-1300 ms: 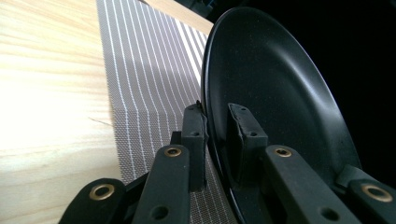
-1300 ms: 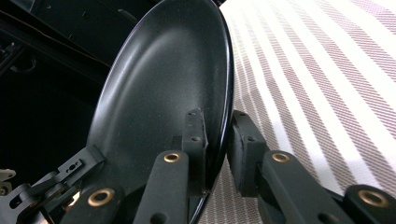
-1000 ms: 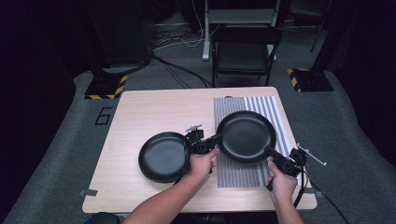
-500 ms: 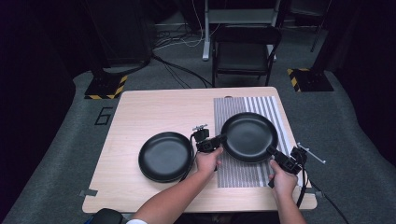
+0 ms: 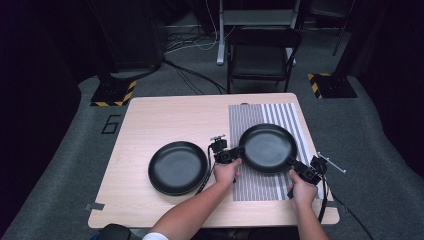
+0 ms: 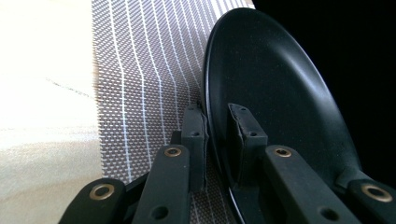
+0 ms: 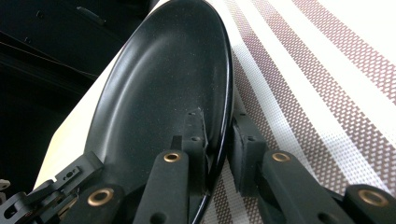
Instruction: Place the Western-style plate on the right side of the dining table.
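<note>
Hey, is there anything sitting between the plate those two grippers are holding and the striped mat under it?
Nothing visible does. The held plate is clamped at opposite rim edges by the left gripper and right gripper, over the striped mat, whose visible weave is bare. The other plate lies aside on the table.

The tabletop (image 5: 175, 117) lies bare across the frame's upper middle. A black plate (image 5: 178, 167) blocks the lower left.

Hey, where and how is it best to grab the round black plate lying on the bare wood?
Probably pinch the round black plate at its raised rim, coming level from its near or right edge; it lies flat, so only the upturned lip gives jaws something to straddle.
</note>
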